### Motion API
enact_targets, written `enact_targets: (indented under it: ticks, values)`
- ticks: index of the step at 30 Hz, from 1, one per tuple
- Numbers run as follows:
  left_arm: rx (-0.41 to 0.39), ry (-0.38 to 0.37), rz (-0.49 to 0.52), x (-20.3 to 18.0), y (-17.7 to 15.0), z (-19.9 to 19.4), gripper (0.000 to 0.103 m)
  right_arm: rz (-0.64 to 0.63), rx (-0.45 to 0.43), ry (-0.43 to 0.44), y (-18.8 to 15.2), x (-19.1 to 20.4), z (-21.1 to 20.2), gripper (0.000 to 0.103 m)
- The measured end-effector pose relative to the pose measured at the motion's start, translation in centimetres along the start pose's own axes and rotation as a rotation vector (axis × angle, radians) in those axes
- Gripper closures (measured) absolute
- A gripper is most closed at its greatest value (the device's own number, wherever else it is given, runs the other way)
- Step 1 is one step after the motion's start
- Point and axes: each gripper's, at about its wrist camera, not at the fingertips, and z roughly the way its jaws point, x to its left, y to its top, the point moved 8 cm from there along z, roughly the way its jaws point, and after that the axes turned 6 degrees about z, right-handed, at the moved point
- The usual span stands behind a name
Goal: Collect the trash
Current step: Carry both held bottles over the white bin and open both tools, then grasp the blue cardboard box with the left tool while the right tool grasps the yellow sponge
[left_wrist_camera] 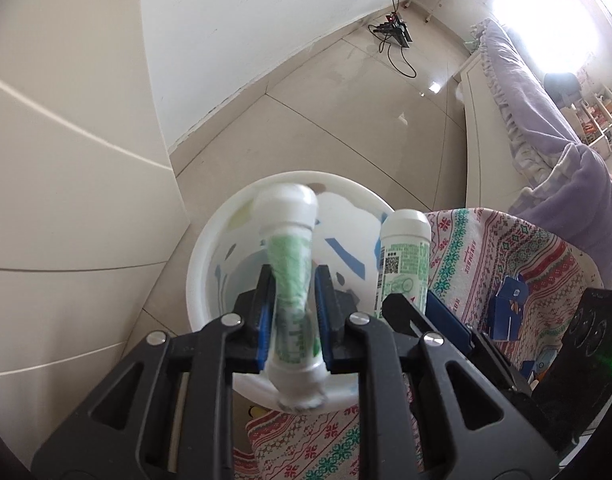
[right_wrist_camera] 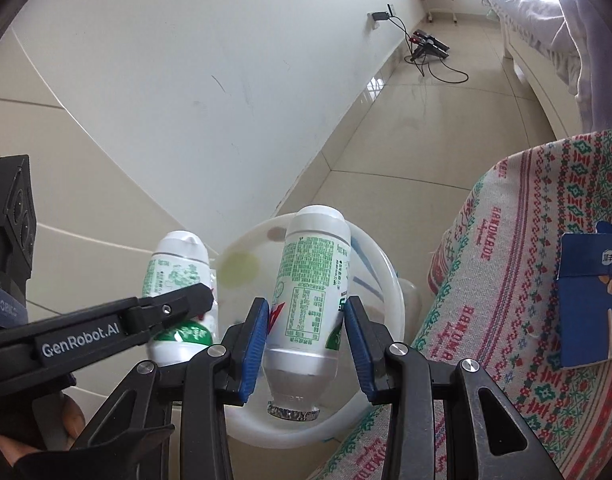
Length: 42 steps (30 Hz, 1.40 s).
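My left gripper (left_wrist_camera: 294, 304) holds a white bottle with a green label (left_wrist_camera: 292, 292) between its blue pads, above a white bin (left_wrist_camera: 210, 248) on the floor; the bottle is blurred by motion. My right gripper (right_wrist_camera: 306, 332) is shut on a second white and green bottle (right_wrist_camera: 311, 292), foil mouth toward the camera, over the same bin (right_wrist_camera: 393, 292). That second bottle shows in the left wrist view (left_wrist_camera: 403, 256), right of the first one. The left gripper (right_wrist_camera: 178, 308) and its bottle (right_wrist_camera: 174, 272) show in the right wrist view, left of mine.
A table edge with a patterned cloth (right_wrist_camera: 525, 280) lies right of the bin, with a blue carton (right_wrist_camera: 589, 296) on it. A cream cabinet (left_wrist_camera: 66, 200) stands left. A bed with a purple blanket (left_wrist_camera: 545, 120) and cables (left_wrist_camera: 397, 36) on the tiled floor lie beyond.
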Motion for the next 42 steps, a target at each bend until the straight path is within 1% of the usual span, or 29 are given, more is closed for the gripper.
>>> enact_targets:
  ticks: [1, 3, 6, 13, 14, 16, 18, 22, 25, 27, 31, 33, 34, 36, 39, 42]
  values:
    - [0.008, -0.005, -0.015, 0.2, 0.0, 0.1, 0.077, -0.001, 0.004, -0.006, 0.1, -0.1, 0.3, 0.063]
    - [0.026, -0.022, -0.059, 0.8, -0.2, 0.3, 0.066, 0.001, 0.007, -0.009, 0.4, -0.4, 0.7, 0.063]
    - [0.007, -0.032, -0.09, 1.2, 0.0, -0.4, 0.062, 0.001, 0.01, -0.023, 0.8, -0.7, 1.5, 0.063]
    - [-0.011, -0.036, -0.121, 1.7, 0.1, -1.1, 0.061, -0.044, 0.023, -0.054, 0.4, 0.1, 3.0, 0.062]
    - [-0.013, -0.038, -0.121, 1.6, 0.2, -1.2, 0.061, -0.042, 0.031, -0.063, 0.4, 0.1, 3.3, 0.061]
    - [-0.015, -0.044, -0.108, 1.2, 0.2, -1.3, 0.06, -0.03, 0.04, -0.068, 0.3, 0.1, 3.7, 0.056]
    - [-0.017, -0.042, -0.093, 0.9, 0.2, -1.4, 0.06, -0.025, 0.033, -0.071, 0.3, 0.1, 3.7, 0.053]
    - [-0.017, -0.045, -0.078, 0.3, 0.1, -1.6, 0.06, -0.025, 0.009, -0.083, 0.3, -0.4, 2.3, 0.052]
    - [-0.018, -0.055, -0.061, -0.7, 0.0, -1.8, 0.059, -0.031, -0.012, -0.094, 0.3, -1.0, 0.3, 0.051]
    - [-0.019, -0.065, -0.03, -1.8, -0.1, -1.9, 0.059, -0.034, -0.031, -0.102, 0.3, -1.5, -1.2, 0.05]
    - [-0.02, -0.078, 0.018, -3.7, -0.5, -2.1, 0.058, -0.035, -0.086, -0.093, 0.0, -2.4, -5.5, 0.046]
    - [-0.016, -0.108, 0.044, -5.1, -0.8, -2.2, 0.056, -0.039, -0.113, -0.103, 0.1, -3.0, -7.6, 0.044]
    - [-0.016, -0.117, 0.054, -5.7, -0.9, -2.2, 0.054, -0.035, -0.129, -0.111, 0.1, -3.7, -9.1, 0.044]
    - [-0.017, -0.128, 0.092, -7.4, -1.2, -2.3, 0.05, -0.016, -0.132, -0.125, 0.1, -5.0, -11.2, 0.043]
    - [-0.014, -0.153, 0.14, -9.8, -1.7, -2.3, 0.047, 0.027, -0.137, -0.163, 0.3, -7.7, -14.4, 0.043]
    - [0.01, -0.212, 0.176, -12.6, -2.5, -2.1, 0.045, 0.058, -0.166, -0.208, 0.2, -10.5, -18.1, 0.041]
